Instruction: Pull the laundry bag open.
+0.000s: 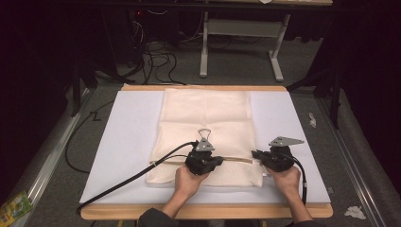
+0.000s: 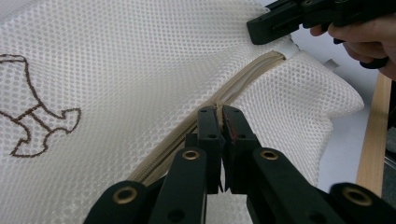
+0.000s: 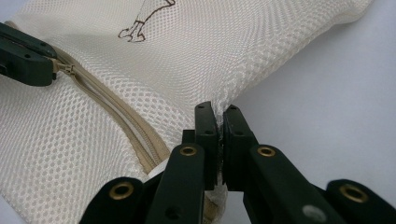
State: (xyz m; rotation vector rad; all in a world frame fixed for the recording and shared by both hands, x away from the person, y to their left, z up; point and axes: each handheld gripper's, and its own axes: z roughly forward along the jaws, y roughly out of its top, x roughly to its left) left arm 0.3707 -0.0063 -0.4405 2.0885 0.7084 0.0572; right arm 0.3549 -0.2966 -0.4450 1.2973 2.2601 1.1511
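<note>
A cream mesh laundry bag [image 1: 204, 118] lies flat on a white mat [image 1: 132, 142], and a beige zipper [image 1: 239, 159] runs across it near the front. My left gripper [image 1: 220, 160] is shut on the zipper pull, its jaws [image 2: 219, 114] pressed together over the zipper [image 2: 254, 72]. My right gripper [image 1: 256, 154] is shut on the bag's right side seam, with the mesh edge pinched at its tips [image 3: 218, 111]. In the right gripper view the left gripper [image 3: 52, 65] grips the pull at the far end of the zipper [image 3: 123, 123].
The mat covers a wooden table [image 1: 203, 211], whose edge shows at the front. A black cable [image 1: 137, 177] trails left from the left gripper. A brown outline print [image 2: 35, 116] marks the mesh. Crumpled paper [image 1: 354, 212] lies on the floor at the right.
</note>
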